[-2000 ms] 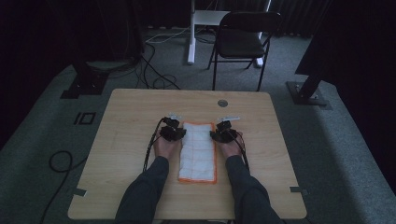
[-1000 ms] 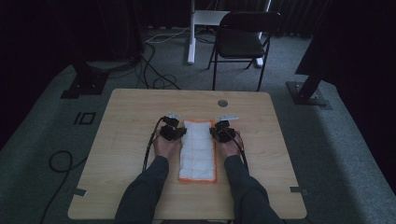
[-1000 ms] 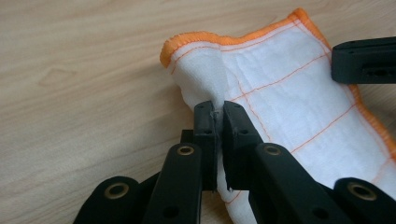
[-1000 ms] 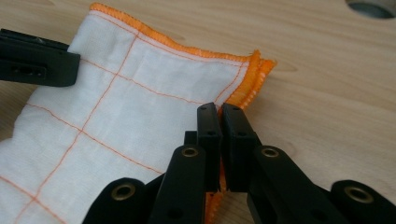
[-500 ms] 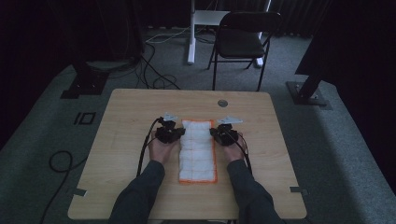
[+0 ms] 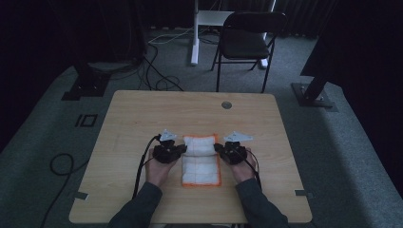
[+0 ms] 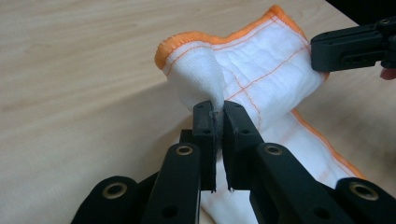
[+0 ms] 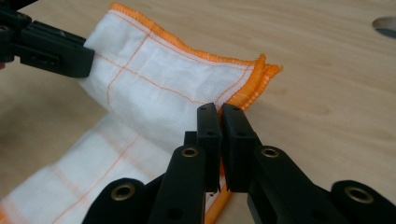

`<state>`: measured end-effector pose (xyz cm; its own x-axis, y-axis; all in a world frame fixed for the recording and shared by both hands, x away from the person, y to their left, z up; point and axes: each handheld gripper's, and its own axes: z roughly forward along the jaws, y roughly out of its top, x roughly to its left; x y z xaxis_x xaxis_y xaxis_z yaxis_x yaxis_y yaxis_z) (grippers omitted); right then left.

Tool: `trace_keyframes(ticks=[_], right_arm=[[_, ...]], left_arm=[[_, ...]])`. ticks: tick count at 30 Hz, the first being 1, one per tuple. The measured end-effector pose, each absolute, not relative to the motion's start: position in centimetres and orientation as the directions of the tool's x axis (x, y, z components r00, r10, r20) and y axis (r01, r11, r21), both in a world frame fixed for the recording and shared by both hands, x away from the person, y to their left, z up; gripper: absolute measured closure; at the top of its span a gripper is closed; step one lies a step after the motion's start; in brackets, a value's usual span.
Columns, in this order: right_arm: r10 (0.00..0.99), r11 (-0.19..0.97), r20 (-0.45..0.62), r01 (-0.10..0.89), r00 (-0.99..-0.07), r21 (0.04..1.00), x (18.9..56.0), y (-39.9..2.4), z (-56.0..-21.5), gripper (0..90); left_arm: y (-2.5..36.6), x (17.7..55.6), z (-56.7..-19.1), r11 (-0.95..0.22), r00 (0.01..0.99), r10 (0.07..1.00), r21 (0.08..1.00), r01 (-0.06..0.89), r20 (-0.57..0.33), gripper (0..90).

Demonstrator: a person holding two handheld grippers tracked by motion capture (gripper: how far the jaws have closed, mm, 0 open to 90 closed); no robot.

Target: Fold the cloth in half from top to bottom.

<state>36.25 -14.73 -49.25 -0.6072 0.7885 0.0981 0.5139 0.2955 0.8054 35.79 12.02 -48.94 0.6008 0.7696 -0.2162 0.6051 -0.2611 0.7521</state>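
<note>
A white cloth [image 6: 202, 164] with an orange hem lies mid-table, its far end raised and curled back over the rest. My left gripper [image 6: 183, 150] is shut on the cloth's far left corner; in the left gripper view the jaws [image 7: 215, 112] pinch a bunched fold of the cloth [image 7: 261, 70]. My right gripper [image 6: 218, 148] is shut on the far right corner, and its own view has the jaws [image 8: 218, 112] closed on the hemmed edge of the cloth [image 8: 154, 79]. Each view also takes in the other gripper [image 7: 355, 44] [image 8: 46, 46] across the cloth.
The wooden table [image 6: 142, 118] has a round cable hole [image 6: 226, 105] near its far edge. A black chair [image 6: 247, 42] and a white desk leg [image 6: 196, 33] stand behind it. Cables [image 6: 161, 83] lie on the floor at the left.
Both grippers have come toward the person and risen a little, carrying the cloth's far end with them. The cloth lay flat and long before; its far part now folds back.
</note>
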Motion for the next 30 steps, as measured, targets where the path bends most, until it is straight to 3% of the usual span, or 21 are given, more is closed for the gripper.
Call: trace_keyframes(ticks=[8,14,20,30], right_arm=[[0.77,0.341,0.127,0.57,-0.626,0.747,34.2,-14.8,-51.7,86.7],[0.772,0.36,0.131,0.597,-0.622,0.717,33.9,-14.6,-52.8,82.9],[0.782,0.358,0.124,0.603,-0.611,0.713,33.8,-14.8,-53.1,68.6],[0.793,0.354,0.107,0.595,-0.6,0.722,34.5,-14.8,-53.6,67.4]], left_arm=[[11.9,33.4,-51.4,-0.309,0.595,0.774,0.689,0.655,-0.218,81.8],[11.8,33.0,-53.1,-0.355,0.59,0.785,0.644,0.678,-0.189,70.3],[11.8,33.0,-53.3,-0.347,0.587,0.789,0.657,0.669,-0.181,68.7],[11.4,34.2,-53.5,-0.332,0.568,0.807,0.67,0.665,-0.164,69.6]])
